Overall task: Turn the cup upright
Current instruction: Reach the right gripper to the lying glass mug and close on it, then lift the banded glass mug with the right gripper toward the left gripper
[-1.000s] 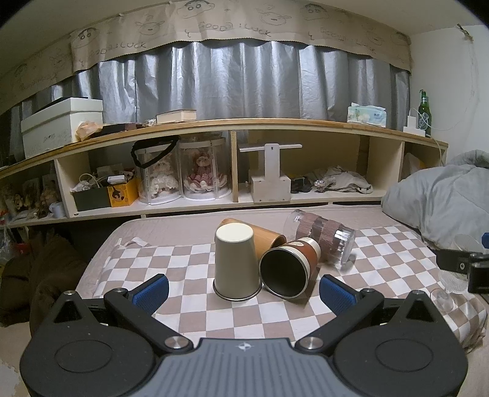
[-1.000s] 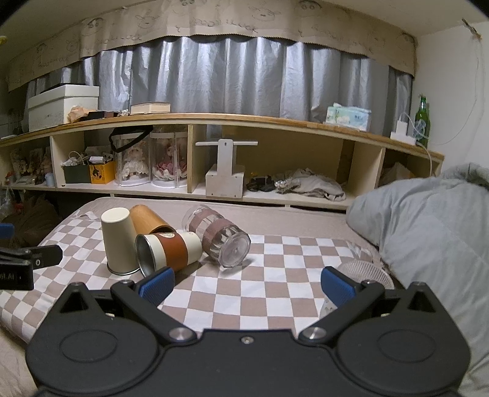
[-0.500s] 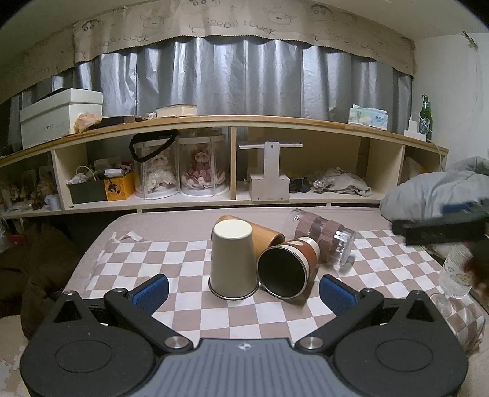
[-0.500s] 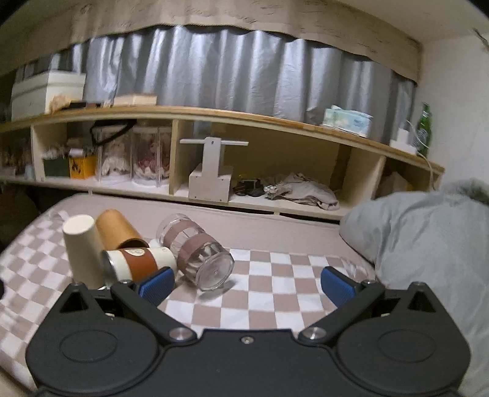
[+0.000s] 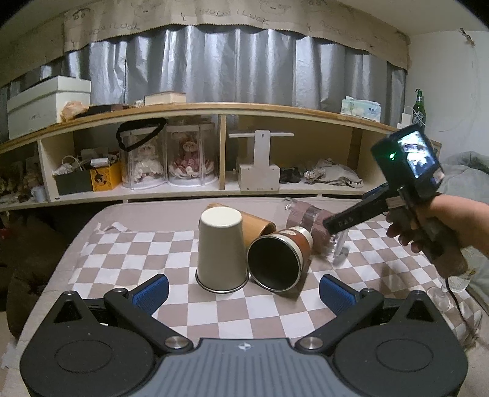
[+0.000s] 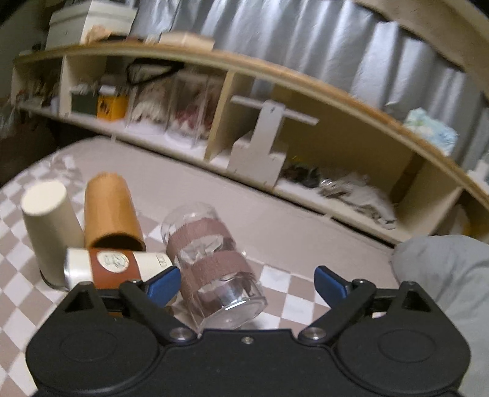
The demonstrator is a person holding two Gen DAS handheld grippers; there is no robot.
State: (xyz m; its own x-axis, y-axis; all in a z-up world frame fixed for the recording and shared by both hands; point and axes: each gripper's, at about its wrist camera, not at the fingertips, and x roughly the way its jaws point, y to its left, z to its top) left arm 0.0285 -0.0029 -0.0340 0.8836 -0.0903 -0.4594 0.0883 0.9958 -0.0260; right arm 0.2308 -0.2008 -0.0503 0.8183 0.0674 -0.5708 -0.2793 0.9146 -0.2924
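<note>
Both jaws stand wide open and hold nothing. Right gripper is low over the checked cloth, with the clear glass lying on its side between its blue pads. Left gripper hangs before the beige cup, which stands mouth-down, and the brown-sleeved cup, on its side. Risk, as judged: the glass is smooth and round, so an off-centre closure may roll it into the brown-sleeved cup. Legible writing: "LUCK" on the valance; cup badge unreadable.
</note>
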